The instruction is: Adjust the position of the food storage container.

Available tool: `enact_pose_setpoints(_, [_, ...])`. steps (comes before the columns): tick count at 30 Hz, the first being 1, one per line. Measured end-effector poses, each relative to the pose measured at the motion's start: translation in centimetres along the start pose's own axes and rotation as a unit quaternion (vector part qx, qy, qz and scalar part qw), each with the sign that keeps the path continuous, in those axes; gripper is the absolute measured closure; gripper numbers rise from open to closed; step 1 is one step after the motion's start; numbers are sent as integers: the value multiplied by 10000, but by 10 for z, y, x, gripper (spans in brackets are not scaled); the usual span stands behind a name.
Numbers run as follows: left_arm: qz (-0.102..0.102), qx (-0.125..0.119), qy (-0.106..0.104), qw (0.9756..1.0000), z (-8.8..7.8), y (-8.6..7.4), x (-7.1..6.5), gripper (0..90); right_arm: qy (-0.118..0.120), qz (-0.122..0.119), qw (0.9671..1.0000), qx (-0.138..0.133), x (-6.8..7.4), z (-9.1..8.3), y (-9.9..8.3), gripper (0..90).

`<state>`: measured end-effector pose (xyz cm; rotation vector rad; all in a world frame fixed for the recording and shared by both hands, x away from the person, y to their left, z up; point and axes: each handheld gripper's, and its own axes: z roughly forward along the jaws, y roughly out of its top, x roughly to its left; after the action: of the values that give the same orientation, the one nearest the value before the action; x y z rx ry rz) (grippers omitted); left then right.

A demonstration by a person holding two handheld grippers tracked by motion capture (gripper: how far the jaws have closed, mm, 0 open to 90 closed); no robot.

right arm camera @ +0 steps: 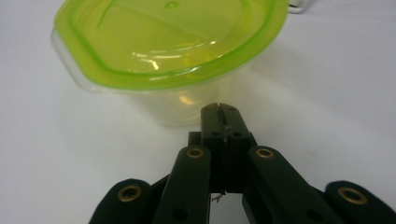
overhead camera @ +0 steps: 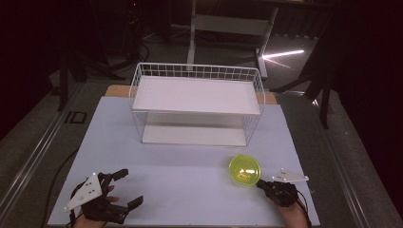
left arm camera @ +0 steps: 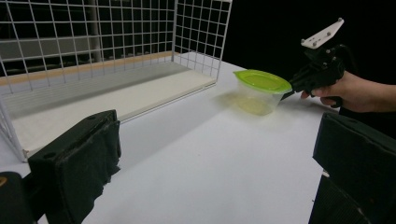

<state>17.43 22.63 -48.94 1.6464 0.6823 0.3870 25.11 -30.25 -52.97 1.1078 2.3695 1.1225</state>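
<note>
The tub (overhead camera: 245, 170) is seen at the table's (overhead camera: 190, 161) near right, at ten o'clock just off the right gripper (overhead camera: 260, 184), whose jaws are pressed together on nothing, while the left gripper (overhead camera: 130, 188), jaws spread, is kept well apart.

Wire rack (overhead camera: 197, 102) stands at far centre of the counter (overhead camera: 190, 183), two shelves one above the other. Lidded tub (overhead camera: 245, 169) sits on the counter, near and right of the rack, well apart from it. Right gripper (overhead camera: 263, 185) just near-right of the tub, jaws closed together at its wall. Left gripper (overhead camera: 127, 187) at near left, jaws apart, well apart from the tub
</note>
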Motion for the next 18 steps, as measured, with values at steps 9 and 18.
enact_pose_setpoints(9, [42,24,5,10000,0,0,-1,18,21,-118,9999,5,3,7,10,900])
enact_pose_setpoints(18, [52,23,6,10000,0,0,-2,17,98,-107,9999,30,3,9,16,900])
